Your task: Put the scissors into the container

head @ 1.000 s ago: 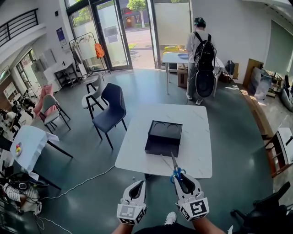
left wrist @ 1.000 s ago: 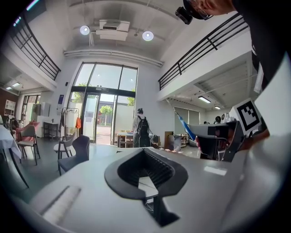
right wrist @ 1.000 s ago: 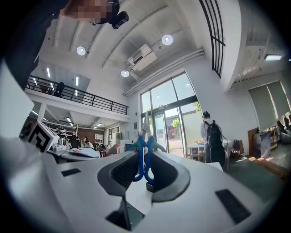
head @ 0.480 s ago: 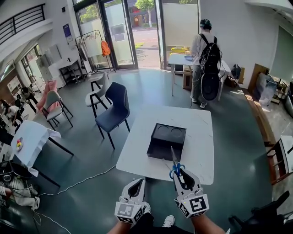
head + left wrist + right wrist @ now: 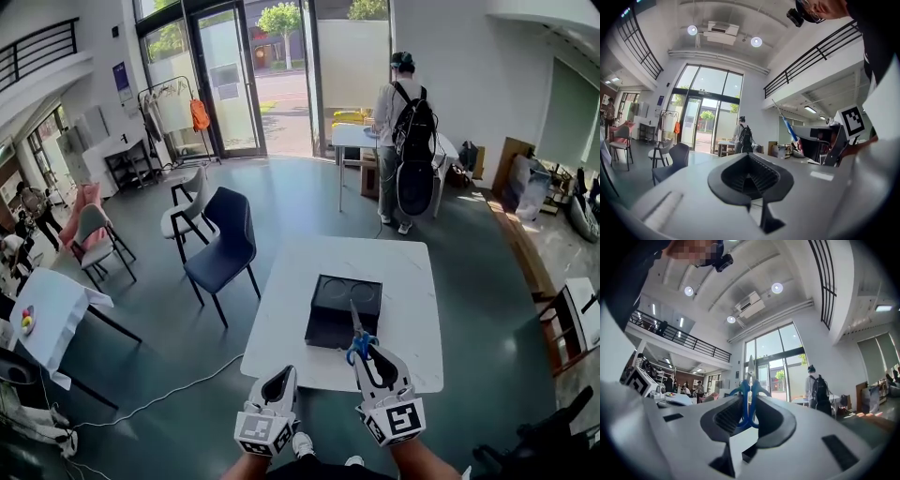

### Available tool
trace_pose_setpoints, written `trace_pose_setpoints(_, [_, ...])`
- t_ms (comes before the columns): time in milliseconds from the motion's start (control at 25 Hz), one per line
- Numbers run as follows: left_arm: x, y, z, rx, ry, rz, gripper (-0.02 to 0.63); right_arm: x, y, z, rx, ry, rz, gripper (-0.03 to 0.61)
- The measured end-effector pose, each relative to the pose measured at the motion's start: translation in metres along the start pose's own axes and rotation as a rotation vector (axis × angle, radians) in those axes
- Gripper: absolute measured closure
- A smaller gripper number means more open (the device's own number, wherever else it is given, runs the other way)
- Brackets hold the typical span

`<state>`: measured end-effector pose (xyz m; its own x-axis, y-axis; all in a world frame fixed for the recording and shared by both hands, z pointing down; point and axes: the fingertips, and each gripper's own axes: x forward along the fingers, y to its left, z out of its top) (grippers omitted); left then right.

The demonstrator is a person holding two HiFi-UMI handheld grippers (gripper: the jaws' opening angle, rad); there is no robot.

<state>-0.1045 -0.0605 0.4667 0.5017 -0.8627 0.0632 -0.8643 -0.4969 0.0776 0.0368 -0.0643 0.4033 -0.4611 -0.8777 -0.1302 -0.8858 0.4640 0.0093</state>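
— Which way do the scissors (image 5: 356, 328) point?
— Tips forward and up, away from the person. The long axis runs from the right gripper (image 5: 369, 360) toward the black container (image 5: 330, 298) on the white worktop (image 5: 405, 281).
— Their look?
— Blue loop handles, slim silver blades closed together.
— And the jaws?
— The right jaws are clamped on the handles. The left gripper (image 5: 278, 386) has its jaws pressed together, holding nothing.
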Motion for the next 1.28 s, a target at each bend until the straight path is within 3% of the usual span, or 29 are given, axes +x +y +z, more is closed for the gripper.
trace_pose_setpoints(320, [0.022,0.042,-0.005,-0.03,0.012,-0.046,0.604,0.034,0.014,-0.023,-0.019,0.07,-0.024,0.492])
trace_pose_setpoints(720, [0.038,0.068,-0.01,0.017,0.026,-0.165,0.603,0.043,0.023,-0.046,-0.028,0.151,-0.116,0.492])
trace_pose_setpoints(1000, [0.045,0.07,-0.012,0.023,0.027,-0.206,0.604,0.039,0.019,-0.05,-0.028,0.171,-0.166,0.492])
trace_pose_setpoints(1280, [0.06,0.07,-0.013,0.038,0.045,-0.231,0.604,0.046,0.011,-0.05,-0.042,0.189,-0.155,0.492])
